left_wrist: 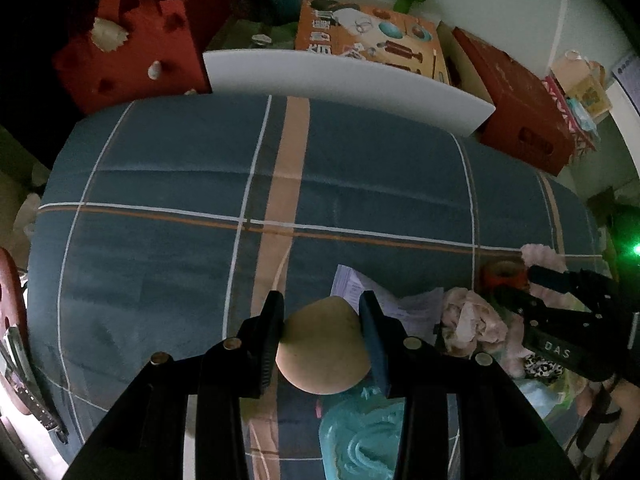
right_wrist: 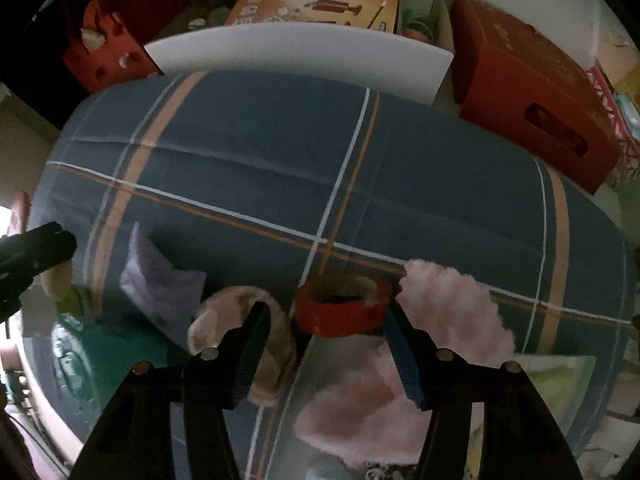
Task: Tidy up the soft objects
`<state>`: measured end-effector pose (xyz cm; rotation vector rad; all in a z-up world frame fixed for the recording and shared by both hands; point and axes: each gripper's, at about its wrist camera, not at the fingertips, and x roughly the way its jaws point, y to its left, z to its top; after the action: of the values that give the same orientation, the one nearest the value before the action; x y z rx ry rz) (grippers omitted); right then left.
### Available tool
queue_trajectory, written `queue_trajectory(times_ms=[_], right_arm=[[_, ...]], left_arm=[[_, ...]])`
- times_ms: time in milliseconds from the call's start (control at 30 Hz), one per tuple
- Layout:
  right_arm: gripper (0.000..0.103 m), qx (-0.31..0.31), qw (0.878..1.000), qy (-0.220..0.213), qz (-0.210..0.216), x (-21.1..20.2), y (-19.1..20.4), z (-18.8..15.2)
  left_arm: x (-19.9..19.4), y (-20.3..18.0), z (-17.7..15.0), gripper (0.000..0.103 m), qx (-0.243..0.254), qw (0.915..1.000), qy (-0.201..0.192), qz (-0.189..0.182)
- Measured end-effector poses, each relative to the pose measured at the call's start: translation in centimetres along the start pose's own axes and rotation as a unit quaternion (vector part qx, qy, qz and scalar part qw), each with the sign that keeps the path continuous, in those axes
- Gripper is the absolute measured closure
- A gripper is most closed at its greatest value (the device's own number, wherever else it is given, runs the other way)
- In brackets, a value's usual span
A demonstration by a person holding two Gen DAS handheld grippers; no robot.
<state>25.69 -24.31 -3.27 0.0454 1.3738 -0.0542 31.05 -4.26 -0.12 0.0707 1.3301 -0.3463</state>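
I count one tan rounded soft toy (left_wrist: 322, 354), one red tape roll (right_wrist: 342, 306), one fluffy pink cloth (right_wrist: 452, 300), one beige-pink plush piece (right_wrist: 272, 344), one teal plastic item (left_wrist: 360, 440) and one crumpled paper sheet (right_wrist: 160, 288), all gathered at the near edge of the bed (left_wrist: 180, 184) with its blue plaid cover. Beyond the bed stand one white board (left_wrist: 344, 80), one orange printed box (left_wrist: 368, 36) and two red containers, a bag (left_wrist: 132, 36) to the left and a carton (left_wrist: 516, 100) to the right.

My left tool (left_wrist: 323, 334) is clamped on the tan toy: both pads press its sides, and the toy bulges between them, above the teal item.

My right tool (right_wrist: 326, 354) stands wide apart. The tape roll sits just ahead, between the fingertips, and I cannot tell whether either pad touches it. The left finger lies against the beige-pink plush; the right blue pad (right_wrist: 402, 356) is beside the fluffy pink cloth. More pink fabric lies under the tool.
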Motion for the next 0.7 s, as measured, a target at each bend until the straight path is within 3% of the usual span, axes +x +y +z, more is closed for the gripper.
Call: queue_trajectory(times_ms=[333,400,700], right_arm=[[0.041,-0.002,1.0,0.01,-0.024,2.0,-0.7,0.7],[0.045,-0.001,1.0,0.012,-0.025,2.4,-0.8,0.7],[0.047,0.02,1.0,-0.014,0.002,0.4,-1.9,0.3]], left_arm=[[1.2,0.2,0.4,0.063,-0.002,1.0,0.007,0.002],[1.4,0.3,0.4,0.063,-0.004,1.0,0.007,0.003],[0.8,0.6,0.1,0.063,-0.018,0.9998,0.005,0.01]])
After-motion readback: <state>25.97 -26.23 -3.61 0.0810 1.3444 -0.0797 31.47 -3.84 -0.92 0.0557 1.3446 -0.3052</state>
